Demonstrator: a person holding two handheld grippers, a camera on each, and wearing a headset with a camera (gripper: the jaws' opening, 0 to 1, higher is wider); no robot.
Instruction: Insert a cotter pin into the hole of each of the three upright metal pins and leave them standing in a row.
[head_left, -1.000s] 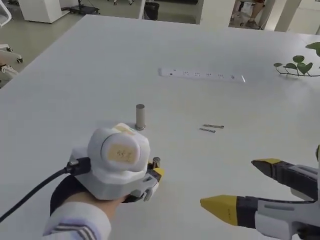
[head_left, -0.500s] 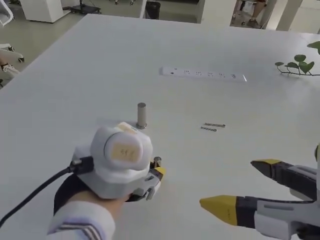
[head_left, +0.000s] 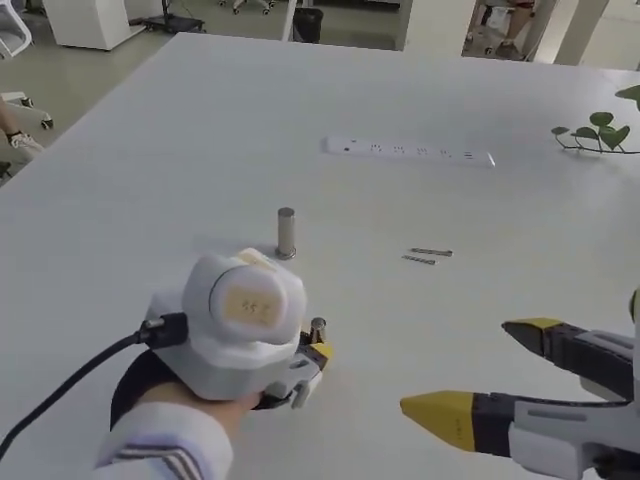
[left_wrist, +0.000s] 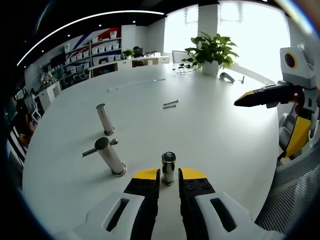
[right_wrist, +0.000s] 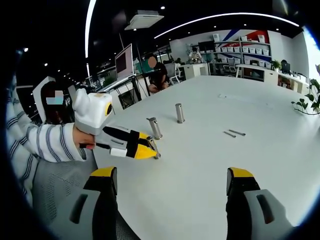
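White counter (head_left: 200, 120), silver-grey metal pins (left_wrist: 105, 119)
Left hand-held gripper (left_wrist: 169, 175) and right hand-held gripper (right_wrist: 172, 175) white, black jaws ending yellow; sleeve (right_wrist: 45, 142) striped white and dark; plant (left_wrist: 212, 47) green.

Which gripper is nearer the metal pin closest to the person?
Left. The left gripper's jaws close around the metal pin; the right gripper hangs open, well off to its right.

- Left gripper (head_left: 315, 352): rounded white housing, pale yellow label on top with faint printing that cannot be read.
- Its fingers (left_wrist: 145, 200): black, yellow tips, white shells behind.
- Cable (head_left: 70, 385): black, plugged into the left gripper's rear.
- Sleeve (head_left: 160, 445) behind the left gripper: white with thin dark stripes.
- Right gripper (head_left: 455, 365), beside the left gripper: white body, black fingers, pointed yellow tips.
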